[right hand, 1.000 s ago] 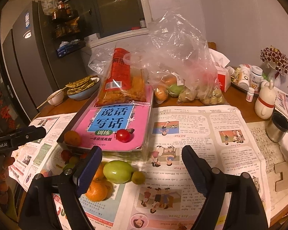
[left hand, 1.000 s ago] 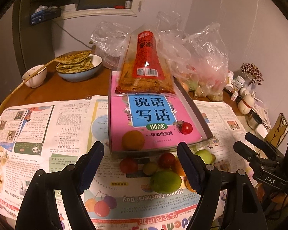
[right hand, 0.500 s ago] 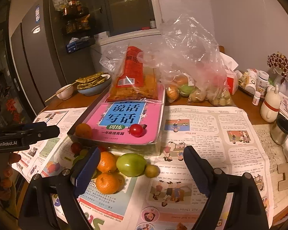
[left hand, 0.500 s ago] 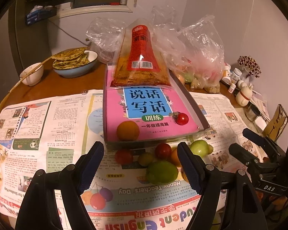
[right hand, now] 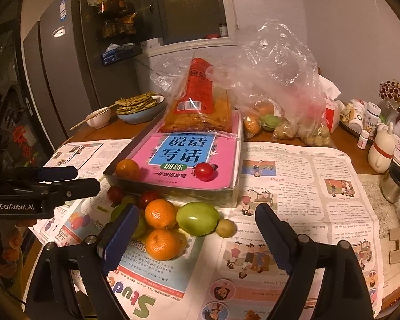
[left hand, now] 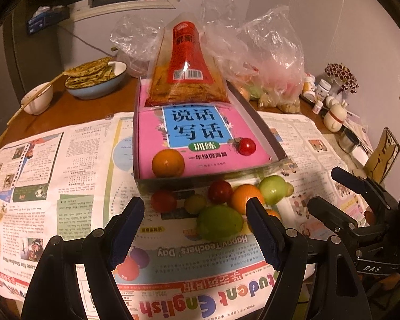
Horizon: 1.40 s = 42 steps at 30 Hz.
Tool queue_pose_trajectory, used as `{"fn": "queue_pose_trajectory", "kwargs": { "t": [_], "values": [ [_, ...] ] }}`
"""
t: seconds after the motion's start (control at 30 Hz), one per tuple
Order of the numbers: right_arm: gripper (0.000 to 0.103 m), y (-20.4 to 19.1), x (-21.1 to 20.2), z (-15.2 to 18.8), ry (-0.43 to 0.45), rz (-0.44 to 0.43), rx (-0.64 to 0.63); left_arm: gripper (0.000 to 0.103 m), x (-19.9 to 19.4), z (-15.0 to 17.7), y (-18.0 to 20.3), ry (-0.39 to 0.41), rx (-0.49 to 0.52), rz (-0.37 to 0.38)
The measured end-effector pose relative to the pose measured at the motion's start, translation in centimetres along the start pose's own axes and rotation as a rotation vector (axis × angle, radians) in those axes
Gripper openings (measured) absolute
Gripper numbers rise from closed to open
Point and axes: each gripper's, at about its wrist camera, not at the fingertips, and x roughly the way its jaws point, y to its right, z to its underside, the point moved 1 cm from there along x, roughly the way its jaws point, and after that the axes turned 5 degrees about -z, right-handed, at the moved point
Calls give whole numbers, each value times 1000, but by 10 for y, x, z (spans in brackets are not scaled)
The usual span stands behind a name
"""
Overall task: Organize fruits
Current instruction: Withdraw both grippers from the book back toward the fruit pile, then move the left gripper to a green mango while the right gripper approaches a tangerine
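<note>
A shallow box (left hand: 264, 130) (right hand: 234, 184) holds a pink book with an orange (left hand: 168, 163) (right hand: 127, 168) and a red tomato (left hand: 246, 146) (right hand: 204, 171) on it. In front of the box, on newspaper, lies a pile of fruit: a big green fruit (left hand: 219, 222) (right hand: 198, 219), oranges (right hand: 160, 214) (left hand: 244, 197), red tomatoes (left hand: 163, 200) and small green ones (right hand: 226, 228). My left gripper (left hand: 194, 220) is open and empty just above the pile. My right gripper (right hand: 197, 233) is open and empty over the pile's right side.
A red snack bag (left hand: 185, 66) leans on the box's far end. Plastic bags of fruit (right hand: 280, 106) lie behind. A blue bowl of flatbread (left hand: 96, 80), a small white bowl (left hand: 38, 101), bottles and a metal cup (right hand: 394, 184) stand around the round table.
Both grippers have come closer to the fruit pile and lower over it. Both stay open. No fruit has moved.
</note>
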Motion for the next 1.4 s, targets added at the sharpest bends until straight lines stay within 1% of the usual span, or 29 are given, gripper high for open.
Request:
{"fn": "queue_pose_trajectory", "kwargs": {
  "t": [0.33, 0.93, 1.33, 1.4],
  "values": [
    [89, -12, 16, 19, -69, -9, -31, 80, 10, 10, 1, -41, 7, 13],
    [89, -23, 41, 36, -141, -21, -41, 80, 28, 20, 11, -103, 37, 36],
    [89, -17, 49, 41, -148, -21, -17, 80, 40, 24, 17, -140, 47, 66],
    [87, -16, 50, 41, -149, -23, -14, 80, 42, 23, 15, -142, 39, 69]
  ]
}}
